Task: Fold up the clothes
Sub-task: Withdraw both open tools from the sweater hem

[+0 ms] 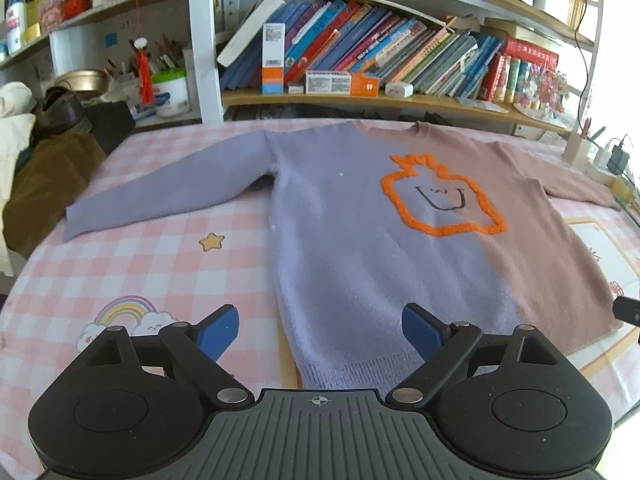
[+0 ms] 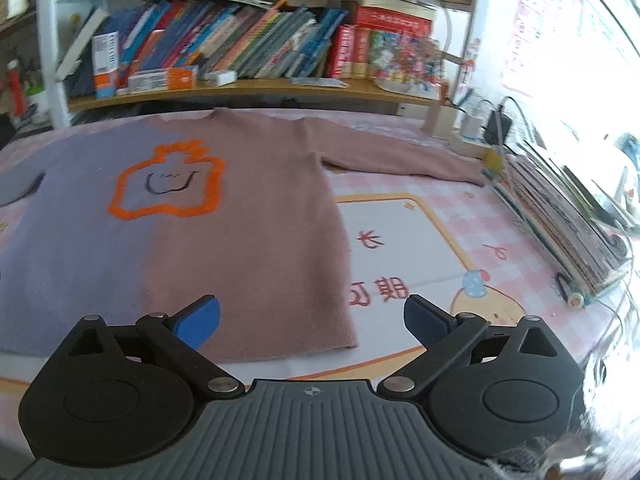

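- Two-tone knitted sweater (image 1: 360,248), lilac half and dusty-pink half, orange outlined smiley on the chest: lies flat and face up on the pink-and-white checked tablecloth (image 1: 160,256), collar at 12 o'clock, hem at 6 o'clock.
- Both sleeves spread out: lilac toward 9 o'clock, pink toward 3 o'clock.
- Left gripper (image 1: 320,332), blue pads: jaws wide apart, empty, over the lilac hem corner; contact with the fabric cannot be told.
- Right gripper (image 2: 312,322): jaws wide apart, empty, over the pink hem corner.
- Wooden shelf of leaning books (image 1: 360,52) at 12 o'clock, behind the collar.
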The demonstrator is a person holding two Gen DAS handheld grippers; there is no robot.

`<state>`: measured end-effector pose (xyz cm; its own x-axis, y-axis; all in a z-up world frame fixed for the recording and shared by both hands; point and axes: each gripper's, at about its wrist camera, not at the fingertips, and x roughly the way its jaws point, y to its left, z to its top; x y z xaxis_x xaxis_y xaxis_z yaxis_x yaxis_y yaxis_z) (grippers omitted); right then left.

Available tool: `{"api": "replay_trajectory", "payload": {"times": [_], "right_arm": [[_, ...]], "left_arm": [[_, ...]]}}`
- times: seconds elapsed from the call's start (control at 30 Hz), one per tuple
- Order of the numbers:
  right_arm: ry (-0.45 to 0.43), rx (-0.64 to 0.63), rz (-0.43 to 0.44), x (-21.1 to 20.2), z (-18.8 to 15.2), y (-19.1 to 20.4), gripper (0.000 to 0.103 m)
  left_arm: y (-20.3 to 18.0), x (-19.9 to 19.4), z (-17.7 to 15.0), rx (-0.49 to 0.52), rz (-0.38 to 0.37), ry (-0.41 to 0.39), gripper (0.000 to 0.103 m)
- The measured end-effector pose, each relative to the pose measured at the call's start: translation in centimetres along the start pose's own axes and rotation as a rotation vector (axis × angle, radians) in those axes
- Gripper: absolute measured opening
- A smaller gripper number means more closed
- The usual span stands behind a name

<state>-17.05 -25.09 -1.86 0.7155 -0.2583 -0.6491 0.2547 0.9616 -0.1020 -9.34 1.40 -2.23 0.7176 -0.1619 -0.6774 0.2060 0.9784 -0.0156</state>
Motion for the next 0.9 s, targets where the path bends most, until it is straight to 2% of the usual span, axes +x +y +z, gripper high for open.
{"api": "replay_trajectory", "payload": {"times": [0.53,0.7,0.9], "right_arm": [[-0.019,-0.025,0.087,-1.7,-2.1,-2.8,0.101],[-0.024,-0.022,0.107,-2.2,-2.7,-3.4,0.101],[-0.047,-0.002,0.112,-2.8,-2.5,-3.8,0.101]], "left_arm": [[-4.1,-3.4,-2.4,0.016,0.06,0.013,0.093],[-4.4,-4.5,-2.8,-0.002,0.078,-0.01,0.093],[-4.2,-5.1,-2.4,-0.027,0.064,-0.053,0.093]]}}
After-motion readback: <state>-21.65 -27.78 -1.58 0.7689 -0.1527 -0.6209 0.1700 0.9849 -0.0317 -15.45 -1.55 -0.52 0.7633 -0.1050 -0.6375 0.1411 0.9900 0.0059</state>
